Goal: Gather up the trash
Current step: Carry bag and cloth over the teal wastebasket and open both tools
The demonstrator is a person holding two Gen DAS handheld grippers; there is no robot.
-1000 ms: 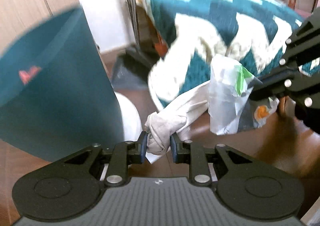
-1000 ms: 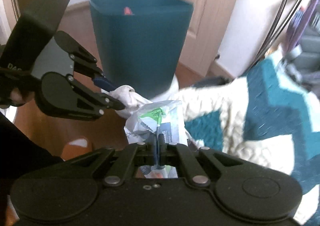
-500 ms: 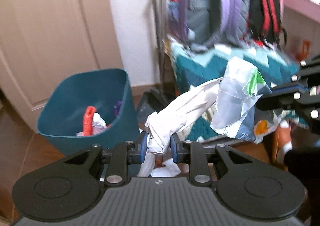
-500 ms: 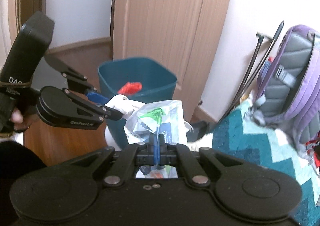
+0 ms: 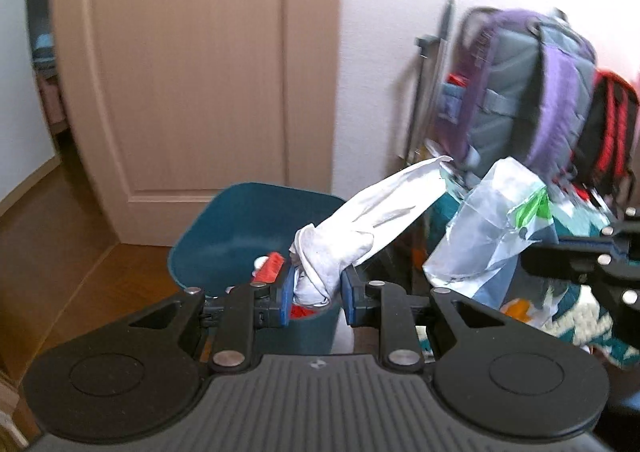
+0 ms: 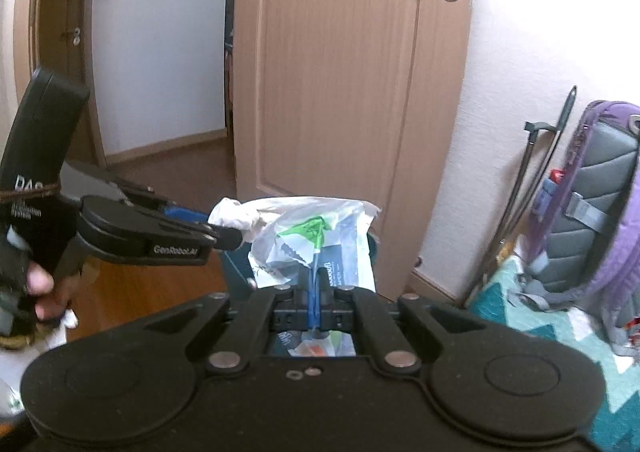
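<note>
Left wrist view: your left gripper (image 5: pixel 314 294) is clamped on a bunched white bag corner (image 5: pixel 320 264), held up over the teal bin (image 5: pixel 224 236), which has red and white scraps inside. The white sheet runs up and right to a clear plastic bag (image 5: pixel 488 236) with green print. Right wrist view: your right gripper (image 6: pixel 314 302) is fully closed on that bag's thin edge (image 6: pixel 316 248). A wooden door (image 6: pixel 340 71) stands behind the bin; a purple backpack (image 6: pixel 600 191) leans against the wall to the right.

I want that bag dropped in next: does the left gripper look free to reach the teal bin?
Probably yes: the left gripper, shut on the white bag's bunched corner, hangs just before the open teal bin, with nothing between.
</note>
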